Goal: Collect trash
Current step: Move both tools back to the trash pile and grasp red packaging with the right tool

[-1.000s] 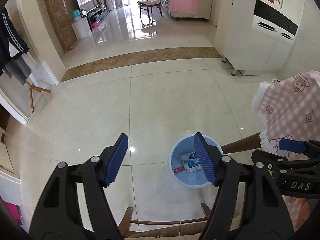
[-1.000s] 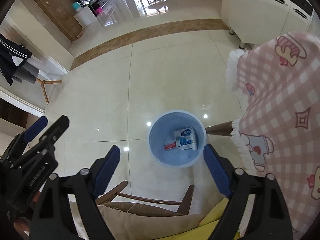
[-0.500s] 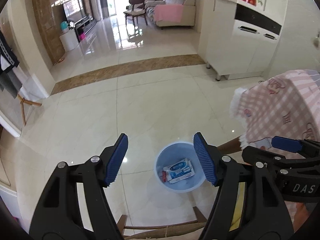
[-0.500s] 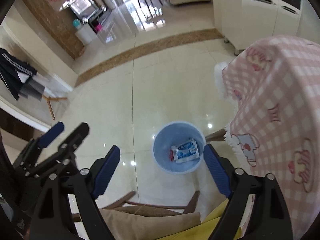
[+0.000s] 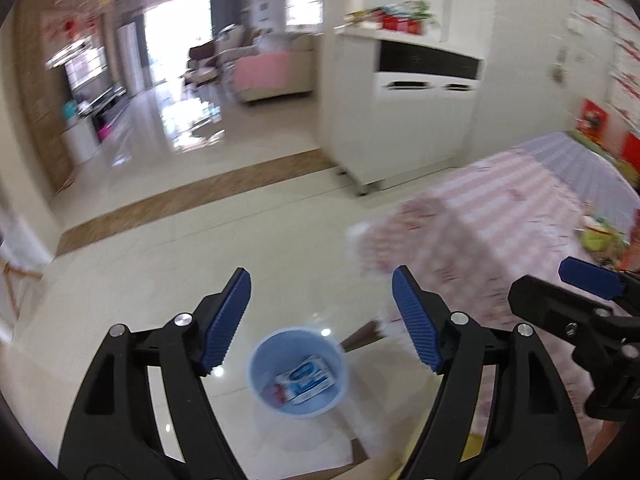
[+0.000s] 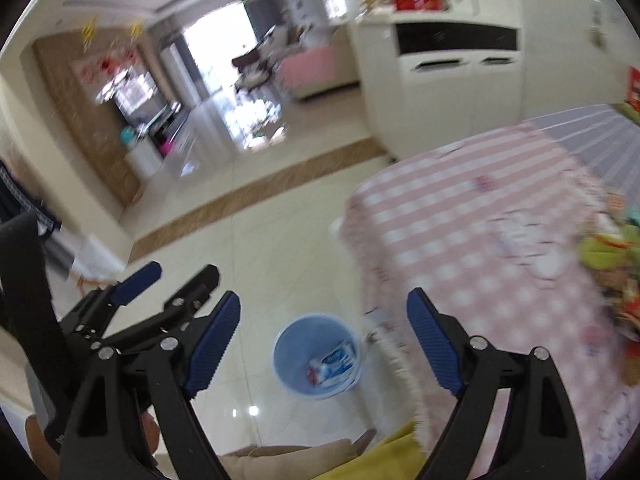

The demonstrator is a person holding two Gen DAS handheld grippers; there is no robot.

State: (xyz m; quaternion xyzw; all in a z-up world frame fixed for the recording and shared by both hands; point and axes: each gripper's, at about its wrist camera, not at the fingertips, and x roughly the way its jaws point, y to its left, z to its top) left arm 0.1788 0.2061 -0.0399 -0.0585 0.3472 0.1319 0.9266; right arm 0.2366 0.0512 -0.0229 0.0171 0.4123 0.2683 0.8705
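Bright daylight from far window (image 5: 178, 36); glare on glossy floor (image 5: 192, 136); heavy motion blur, fisheye-bent dark edges.

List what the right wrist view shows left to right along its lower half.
Left tongs → blue waste bin holding a white-and-blue packet → pink checked tablecloth → blurred clutter on it.

One bin (image 5: 297, 376); two wrappers (image 5: 306, 383); two grippers (image 5: 322, 322).

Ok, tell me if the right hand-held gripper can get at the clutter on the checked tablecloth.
Probably yes. The right hand-held gripper is open and empty, and the clutter lies on the checked tablecloth with nothing visibly between them, though blur hides detail.
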